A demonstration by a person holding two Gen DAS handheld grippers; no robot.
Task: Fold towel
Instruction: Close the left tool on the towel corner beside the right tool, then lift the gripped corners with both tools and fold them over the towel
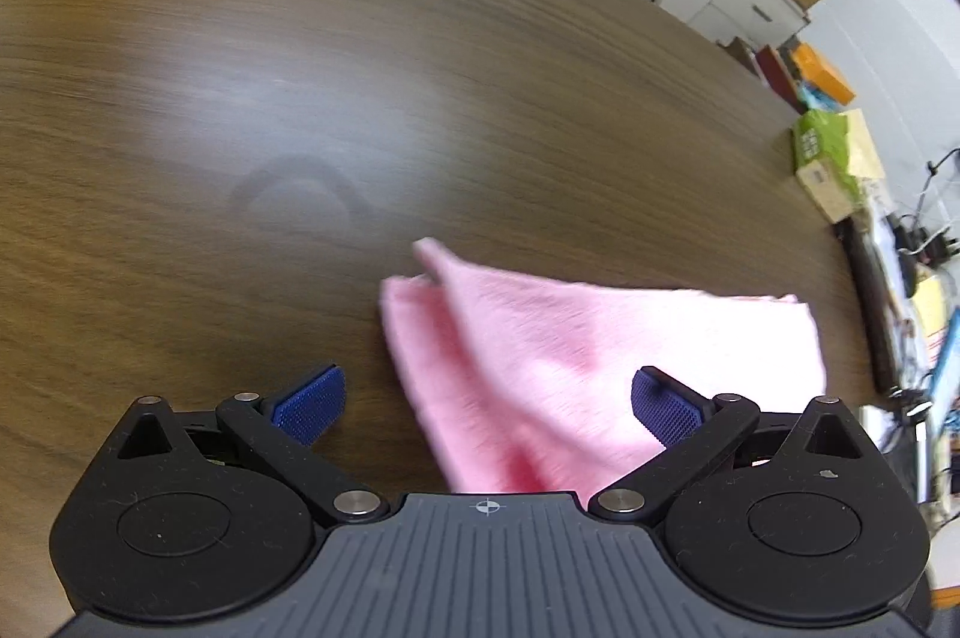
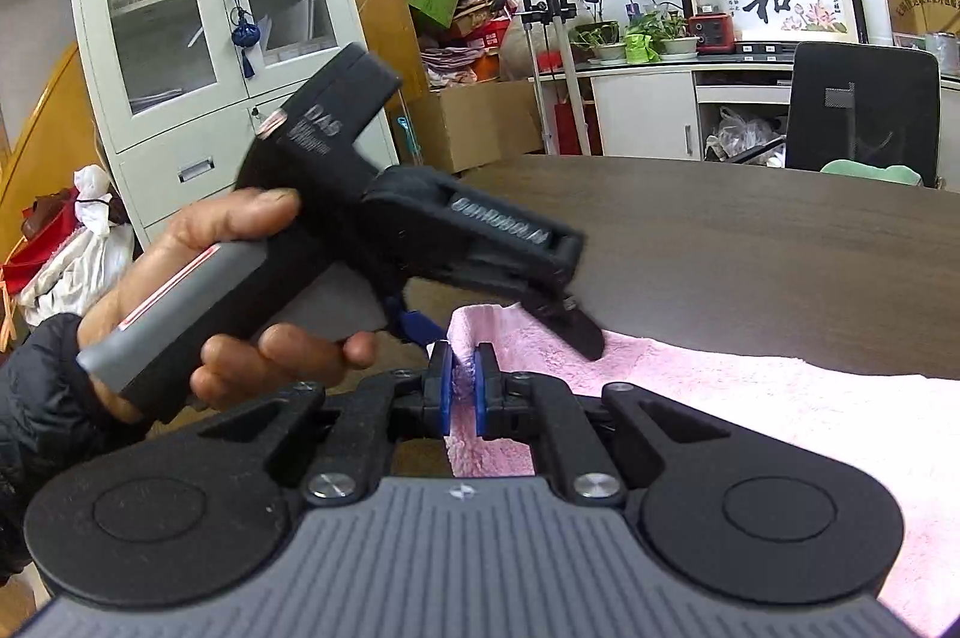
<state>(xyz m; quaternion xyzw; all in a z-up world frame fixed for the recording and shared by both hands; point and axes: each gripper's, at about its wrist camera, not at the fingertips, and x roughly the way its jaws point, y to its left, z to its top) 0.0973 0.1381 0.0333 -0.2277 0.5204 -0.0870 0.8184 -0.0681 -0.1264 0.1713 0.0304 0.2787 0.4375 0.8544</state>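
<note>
A pink towel [image 1: 558,356] lies folded on the dark wooden table [image 1: 300,68], its layered corner pointing away from me. My left gripper [image 1: 486,407] hovers open just above the towel's near edge, one blue pad over bare wood and the other over the cloth. In the right wrist view my right gripper [image 2: 463,389] is shut on a corner of the pink towel [image 2: 750,398]. The left gripper's body [image 2: 420,230], held in a hand [image 2: 198,290], hangs directly ahead over the towel's far corner.
A black chair [image 2: 864,110] with a green cushion stands at the table's far side. A green packet [image 1: 822,152] and papers sit near the table's right edge. Cabinets, boxes and potted plants line the room beyond. Bare wood stretches left of the towel.
</note>
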